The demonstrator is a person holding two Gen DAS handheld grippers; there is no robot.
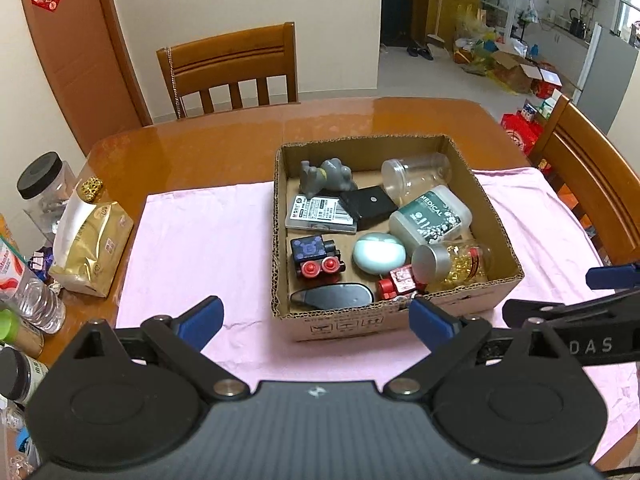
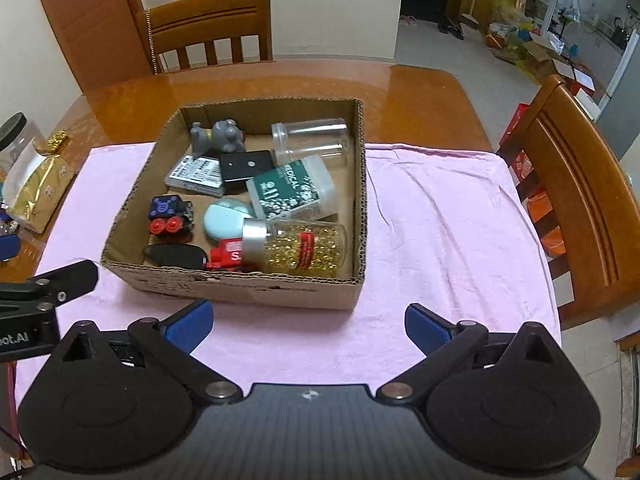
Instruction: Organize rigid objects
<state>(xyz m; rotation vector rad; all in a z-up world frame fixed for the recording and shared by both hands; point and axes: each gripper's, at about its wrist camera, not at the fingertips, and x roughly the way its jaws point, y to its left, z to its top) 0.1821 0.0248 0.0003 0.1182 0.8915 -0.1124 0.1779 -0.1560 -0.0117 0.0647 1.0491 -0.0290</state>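
Spreading under everything is the wooden table, with two chairs drawn up at its far and right sides, and over its near part lies a pink cloth. On the cloth sits an open cardboard box that holds all the loose things. At the box's far side a clear jar lies tipped over beside a grey toy animal. In the middle a white tub with a green label leans by a black case and a flat labelled pack. Nearer the front lie a capsule bottle on its side, a pale blue oval case, a blue toy train, a red toy and a dark mouse against the front wall. Left of the cloth stand a gold bag and a black-lidded jar. The left gripper hangs before the box with its jaws spread wide and nothing between them; the right gripper does likewise, open and empty over the cloth.
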